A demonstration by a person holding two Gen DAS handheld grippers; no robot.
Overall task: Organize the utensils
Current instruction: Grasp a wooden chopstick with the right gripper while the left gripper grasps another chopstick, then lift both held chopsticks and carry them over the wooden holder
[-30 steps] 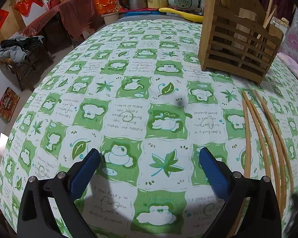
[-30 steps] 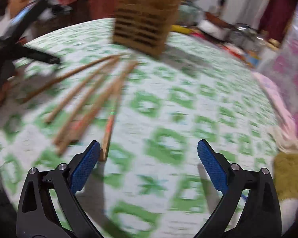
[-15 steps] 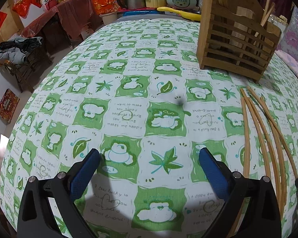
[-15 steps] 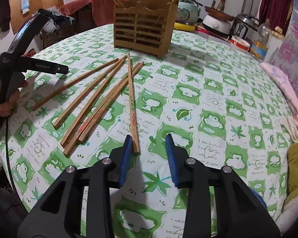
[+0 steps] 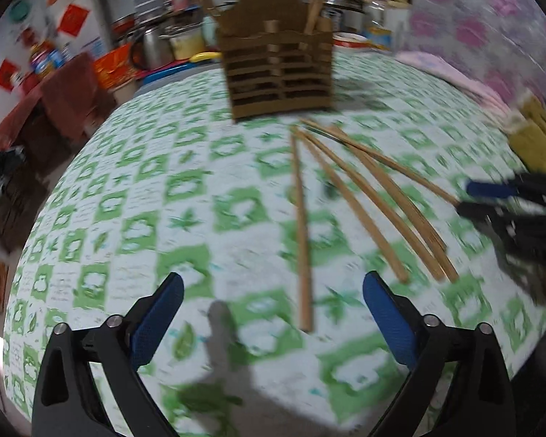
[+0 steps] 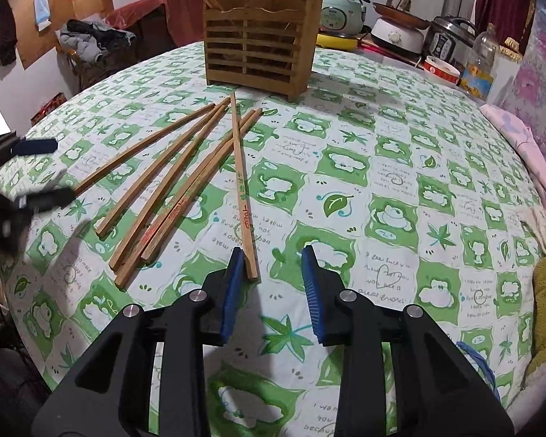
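Now the left wrist view has swung right and blurred: the wooden holder (image 5: 276, 73) sits at far centre instead of far right, and the chopsticks (image 5: 364, 200) fan across mid-table rather than hugging the right edge. The left gripper (image 5: 273, 313), wide, is closing slightly over bare tablecloth (image 5: 145, 200). The right gripper (image 6: 273, 287), narrowed from wide a second ago, brackets the near end of one chopstick (image 6: 242, 189) without clamping it.

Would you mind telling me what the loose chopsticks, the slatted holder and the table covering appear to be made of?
The chopsticks look like bamboo or wood: tan, matte, with printed characters near the thick end. The holder also seems bamboo or wood, given its brown horizontal slats with gaps between them and a cut, shaped back panel. The table covering appears to be woven cloth, printed in green and white, without shine.
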